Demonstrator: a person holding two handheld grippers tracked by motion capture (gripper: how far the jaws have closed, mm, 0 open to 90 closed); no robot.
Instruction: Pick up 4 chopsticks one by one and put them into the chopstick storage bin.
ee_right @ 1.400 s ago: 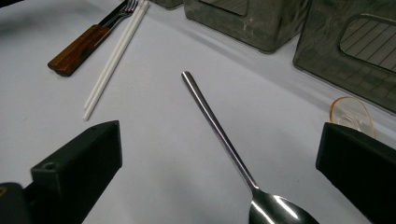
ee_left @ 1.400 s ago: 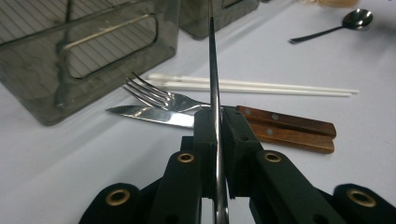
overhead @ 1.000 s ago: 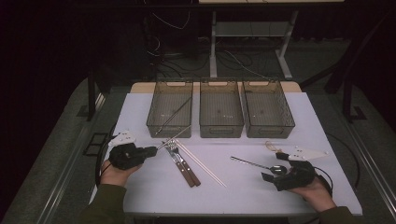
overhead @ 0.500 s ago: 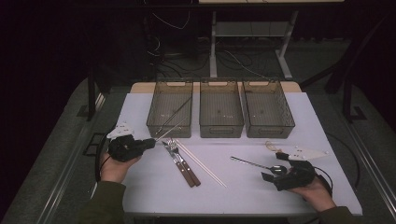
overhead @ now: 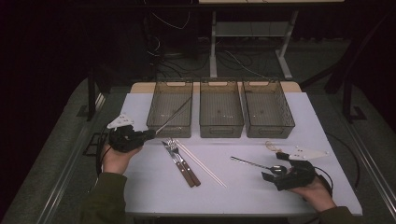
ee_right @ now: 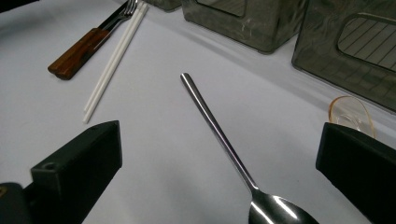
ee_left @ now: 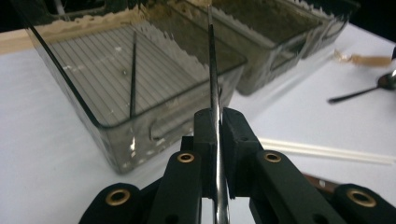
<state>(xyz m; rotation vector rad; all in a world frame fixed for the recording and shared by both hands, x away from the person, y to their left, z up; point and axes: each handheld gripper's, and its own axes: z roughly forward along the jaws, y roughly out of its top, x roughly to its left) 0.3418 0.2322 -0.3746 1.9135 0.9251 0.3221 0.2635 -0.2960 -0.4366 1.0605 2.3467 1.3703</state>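
Note:
My left gripper (overhead: pixel 150 134) is shut on a thin metal chopstick (overhead: pixel 173 115). The stick slants up from the jaws over the front rim of the left wire basket (overhead: pixel 169 83). In the left gripper view the chopstick (ee_left: pixel 212 70) is pinched between the pads of my left gripper (ee_left: pixel 216 116), and a second dark stick (ee_left: pixel 133 74) lies inside the basket (ee_left: pixel 140 135). My right gripper (overhead: pixel 273 166) rests on the table at the right. It stands open around a steel spoon (overhead: pixel 252 163). The spoon (ee_right: pixel 215 126) lies flat between the wide jaws of my right gripper (ee_right: pixel 219 140), untouched.
Two wooden-handled forks (overhead: pixel 180 163) and a pair of white chopsticks (overhead: pixel 201 163) lie mid-table. The middle basket (overhead: pixel 221 128) and the right basket (overhead: pixel 268 130) stand in a row beside the left one. A small clear amber spoon (ee_right: pixel 350 114) sits near the right gripper.
My left gripper has moved away from the person and a little upward toward the left basket, carrying the metal chopstick. The right gripper has stayed put.

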